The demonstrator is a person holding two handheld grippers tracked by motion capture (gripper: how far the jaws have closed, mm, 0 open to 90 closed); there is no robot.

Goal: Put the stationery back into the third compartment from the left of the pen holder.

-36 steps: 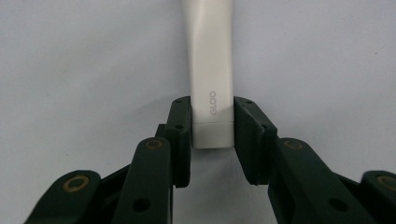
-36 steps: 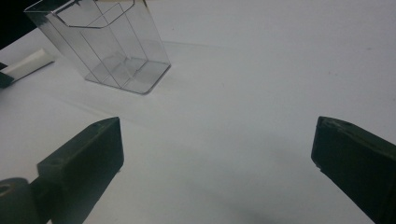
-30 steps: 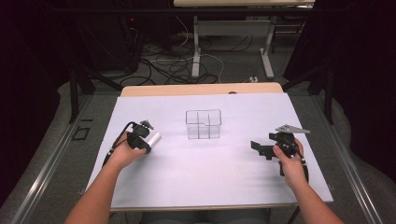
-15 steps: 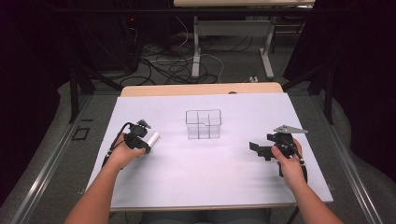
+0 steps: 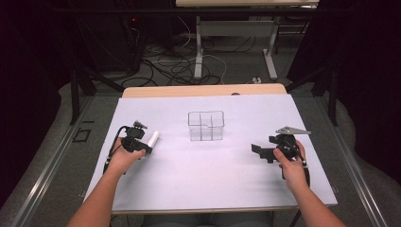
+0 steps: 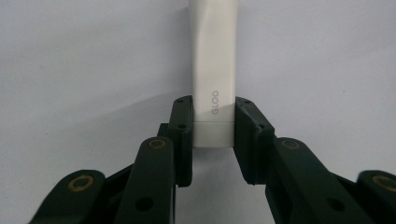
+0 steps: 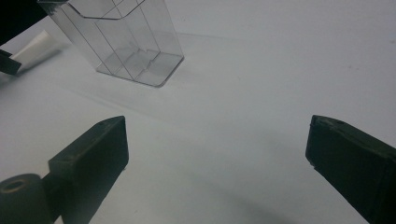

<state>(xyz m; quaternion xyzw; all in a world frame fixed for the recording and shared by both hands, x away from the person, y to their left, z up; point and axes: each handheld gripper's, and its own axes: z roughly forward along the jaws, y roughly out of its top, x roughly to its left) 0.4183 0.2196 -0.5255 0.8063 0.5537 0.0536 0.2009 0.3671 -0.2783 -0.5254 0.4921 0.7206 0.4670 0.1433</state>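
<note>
Two grippers | left gripper (image 5: 144, 145) clamps white tube (image 6: 214, 84) near table's (image 5: 189, 175) left edge | right gripper (image 5: 259, 151) jaws apart, bare table around

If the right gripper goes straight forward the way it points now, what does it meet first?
Probably the clear plastic divided container. The open right gripper has bare white table directly ahead; the container stands slightly left, so it might pass beside it.

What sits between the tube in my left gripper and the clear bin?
Nothing visible. The left gripper is shut on the white tube, and bare table lies between it and the clear bin. The open right gripper sits on the bin's far side.
</note>
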